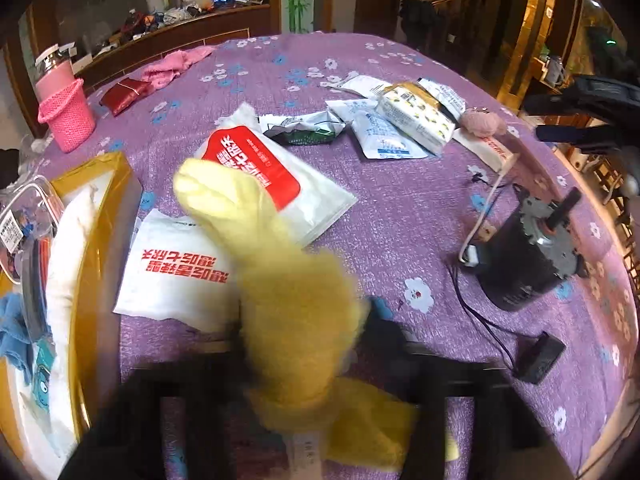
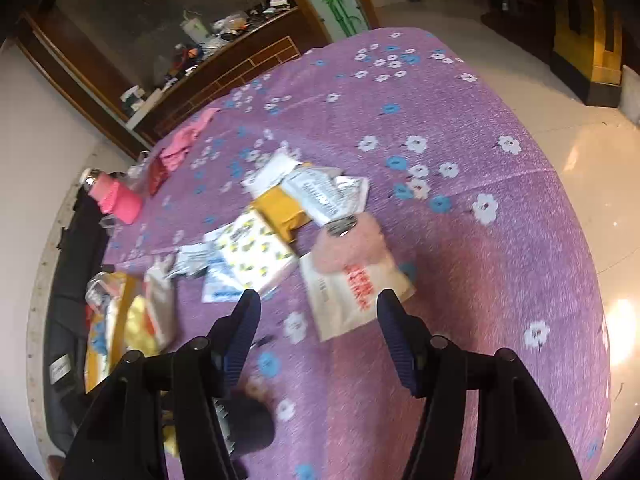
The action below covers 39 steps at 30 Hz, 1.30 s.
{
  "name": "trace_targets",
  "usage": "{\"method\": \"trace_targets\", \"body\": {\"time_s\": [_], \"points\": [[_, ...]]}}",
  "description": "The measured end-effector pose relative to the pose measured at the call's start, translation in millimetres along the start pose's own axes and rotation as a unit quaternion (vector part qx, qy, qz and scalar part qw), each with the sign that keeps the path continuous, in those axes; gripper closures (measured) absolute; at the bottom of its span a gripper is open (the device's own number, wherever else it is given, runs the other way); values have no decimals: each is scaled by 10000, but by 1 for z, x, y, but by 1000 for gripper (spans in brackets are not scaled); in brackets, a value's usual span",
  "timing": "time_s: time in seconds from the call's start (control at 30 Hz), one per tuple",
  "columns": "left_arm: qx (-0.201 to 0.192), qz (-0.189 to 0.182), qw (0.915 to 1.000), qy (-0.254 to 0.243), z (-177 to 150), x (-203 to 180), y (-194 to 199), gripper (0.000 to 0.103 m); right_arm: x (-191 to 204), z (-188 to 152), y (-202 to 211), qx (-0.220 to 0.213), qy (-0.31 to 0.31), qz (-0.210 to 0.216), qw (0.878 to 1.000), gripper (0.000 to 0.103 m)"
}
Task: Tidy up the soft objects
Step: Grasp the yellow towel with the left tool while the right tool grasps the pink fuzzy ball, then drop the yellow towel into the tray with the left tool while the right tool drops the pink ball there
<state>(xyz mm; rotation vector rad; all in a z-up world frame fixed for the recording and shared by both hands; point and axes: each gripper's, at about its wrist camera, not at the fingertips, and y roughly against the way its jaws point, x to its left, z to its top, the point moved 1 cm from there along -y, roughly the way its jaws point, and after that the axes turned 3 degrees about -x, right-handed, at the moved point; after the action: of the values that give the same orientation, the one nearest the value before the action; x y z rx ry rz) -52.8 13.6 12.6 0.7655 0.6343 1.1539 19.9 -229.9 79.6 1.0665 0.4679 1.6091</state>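
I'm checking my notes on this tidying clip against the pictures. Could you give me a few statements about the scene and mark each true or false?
1. The left tongs hold a yellow plush toy. True.
2. The right tongs grip the pink fluffy ball. False: they are open and empty, short of it.
3. The tablecloth is purple with flowers. True.
4. The pink basket lies tipped over. False: it stands upright.
5. The black motor sits inside the yellow box. False: it rests on the tablecloth.

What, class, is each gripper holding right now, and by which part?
The left gripper holds a yellow plush toy around its lower body, its head pointing away. The right gripper holds nothing; its jaws stand open above the purple tablecloth.
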Motion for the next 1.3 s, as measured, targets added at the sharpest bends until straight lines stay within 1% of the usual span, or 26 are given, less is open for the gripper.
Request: {"method": "trace_targets", "body": {"time_s": [0.03, 0.07, 0.2, 0.3, 0.33, 0.37, 0.43, 0.47, 0.53, 0.57, 0.7, 0.73, 0.77, 0.8, 0.83, 0.93, 1.0, 1.03, 1.07, 1.1, 1.13, 1.17, 1.2, 1.23, 1.3], "points": [[28, -189, 9998, 96, 0, 3, 2, 67, -2, 2, -5, -4, -41, -40, 10000, 43], [9, -419, 9986, 314, -1, 9, 8, 67, -1, 4, -14, -10, -92, -91, 9999, 43], [-212, -610, 9957, 668, -4, 22, 31, 67, -5, 14, -38, -33, -287, -115, 9995, 43], [-326, -755, 9935, 784, -10, 24, 48, 67, -1, 17, -54, -40, -273, -220, 9994, 44], [-353, -797, 9928, 819, -11, 24, 53, 67, 0, 17, -58, -18, -225, -245, 9994, 57], [-388, -876, 9915, 881, -14, 26, 59, 67, 1, 16, -60, -7, -167, -275, 9995, 80], [-474, -1014, 9888, 991, -15, 28, 70, 66, 1, 14, -56, -49, -161, -190, 9997, 95], [-538, -1096, 9866, 1078, -17, 31, 77, 66, 2, 13, -53, -91, -148, -183, 9997, 99], [-655, -1248, 9821, 1248, -22, 37, 89, 66, 3, 11, -41, -221, -83, -221, 9995, 99], [-729, -1315, 9795, 1343, -24, 41, 96, 66, 3, 10, -33, -303, -80, -176, 9994, 99], [-999, -1438, 9707, 1644, -33, 62, 121, 66, 5, 10, -16, -409, -65, -104, 9991, 98], [-1068, -1438, 9690, 1700, -36, 66, 128, 66, 5, 11, -15, -399, -102, -106, 9991, 86], [-1156, -1413, 9675, 1748, -40, 72, 136, 66, 4, 11, -18, -367, -172, -125, 9991, 58], [-1258, -1338, 9666, 1785, -44, 79, 146, 66, 4, 12, -22, -344, -226, -134, 9991, 44], [-1313, -1274, 9662, 1815, -48, 84, 152, 66, 4, 13, -27, -328, -257, -154, 9990, 34], [-1448, -980, 9636, 2021, -64, 108, 171, 66, 8, 15, -49, -215, -336, -258, 9989, 34], [-1490, -697, 9621, 2176, -76, 126, 182, 66, 13, 18, -63, -167, -290, -382, 9987, 35], [-1496, -592, 9608, 2256, -81, 134, 186, 66, 15, 19, -67, -156, -267, -412, 9987, 43], [-1493, -456, 9587, 2376, -88, 145, 190, 66, 18, 20, -72, -147, -221, -448, 9986, 61], [-1487, -353, 9569, 2468, -93, 153, 192, 66, 21, 20, -75, -125, -135, -548, 9983, 67], [-1483, -240, 9546, 2572, -98, 162, 194, 66, 22, 20, -76, -114, -81, -591, 9982, 69], [-1481, -153, 9527, 2648, -103, 169, 194, 66, 24, 19, -75, -161, 1, -619, 9979, 75], [-1478, -79, 9514, 2699, -105, 174, 194, 66, 26, 18, -72, -202, 69, -633, 9978, 79], [-1473, -7, 9504, 2741, -107, 180, 193, 66, 28, 17, -67, -262, 143, -665, 9973, 85], [-1438, 112, 9484, 2824, -112, 191, 189, 66, 31, 15, -48, -488, 222, -767, 9956, 85]]}}
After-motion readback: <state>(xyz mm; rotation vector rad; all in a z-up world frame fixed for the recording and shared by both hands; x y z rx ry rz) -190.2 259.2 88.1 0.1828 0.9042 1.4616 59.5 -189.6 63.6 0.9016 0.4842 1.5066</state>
